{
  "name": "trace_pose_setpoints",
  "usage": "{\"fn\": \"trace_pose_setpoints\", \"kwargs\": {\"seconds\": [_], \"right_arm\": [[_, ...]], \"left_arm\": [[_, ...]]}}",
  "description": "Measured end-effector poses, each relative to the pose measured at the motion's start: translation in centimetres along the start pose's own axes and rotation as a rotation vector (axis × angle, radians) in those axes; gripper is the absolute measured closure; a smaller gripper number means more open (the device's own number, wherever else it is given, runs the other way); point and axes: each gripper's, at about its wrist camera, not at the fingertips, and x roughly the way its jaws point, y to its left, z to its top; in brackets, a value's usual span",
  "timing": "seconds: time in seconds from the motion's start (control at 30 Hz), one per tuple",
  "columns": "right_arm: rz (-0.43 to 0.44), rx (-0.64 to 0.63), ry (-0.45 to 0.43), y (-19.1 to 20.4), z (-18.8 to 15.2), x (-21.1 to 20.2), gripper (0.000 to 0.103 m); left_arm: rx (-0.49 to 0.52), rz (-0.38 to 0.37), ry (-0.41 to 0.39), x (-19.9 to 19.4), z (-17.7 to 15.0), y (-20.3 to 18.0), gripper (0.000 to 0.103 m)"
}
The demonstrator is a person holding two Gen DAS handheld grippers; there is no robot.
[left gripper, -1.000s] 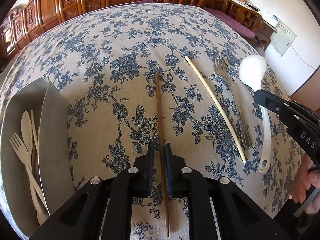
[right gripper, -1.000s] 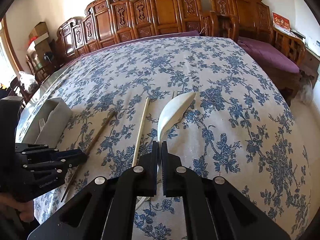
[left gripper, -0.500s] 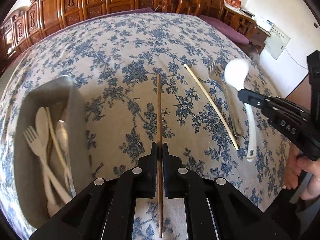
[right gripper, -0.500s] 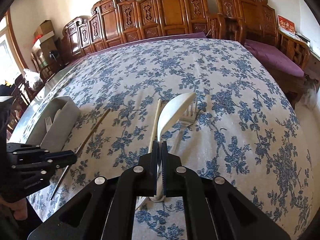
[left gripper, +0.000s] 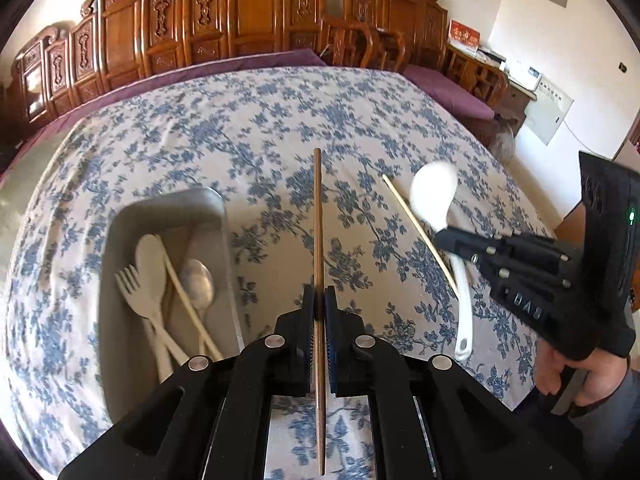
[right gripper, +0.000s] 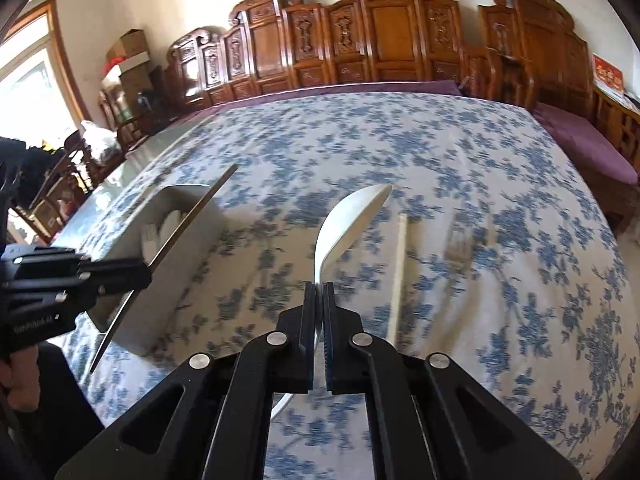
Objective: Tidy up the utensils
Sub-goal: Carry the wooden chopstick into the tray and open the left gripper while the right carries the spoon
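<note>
My left gripper is shut on a brown wooden chopstick, held off the table and pointing away, just right of the grey tray. The tray holds a pale fork, a pale spoon, a metal spoon and a light chopstick. My right gripper is shut on the handle of a white ladle-like spoon, lifted above the cloth. A light chopstick and a metal fork lie on the table to its right. The left gripper with its chopstick shows at the left.
A blue floral tablecloth covers the large table. Carved wooden chairs line the far side, with purple cushions at the right. A hand grips the right tool at the table's near right edge.
Both grippers have risen from the table, the left with the brown chopstick, the right with the white spoon. The tray now sits closer to the left gripper.
</note>
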Motion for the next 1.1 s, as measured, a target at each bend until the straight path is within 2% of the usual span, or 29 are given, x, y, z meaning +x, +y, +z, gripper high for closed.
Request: {"fn": "trace_pose_setpoints", "kwargs": {"seconds": [0.27, 0.63, 0.77, 1.1], "right_arm": [[0.044, -0.079, 0.015, 3.5, 0.1, 0.7, 0.098], [0.029, -0.104, 0.057, 4.0, -0.4, 2.0, 0.098], [0.022, -0.101, 0.069, 3.8, -0.4, 2.5, 0.098], [0.005, -0.111, 0.083, 4.0, -0.8, 2.9, 0.098]], "left_arm": [[-0.028, -0.018, -0.037, -1.0, 0.4, 4.1, 0.099], [-0.099, 0.003, -0.024, 1.2, -0.4, 9.9, 0.099], [-0.087, 0.027, -0.020, 1.6, -0.7, 10.6, 0.099], [-0.094, -0.003, 0.057, 3.6, -2.1, 10.8, 0.099]]}}
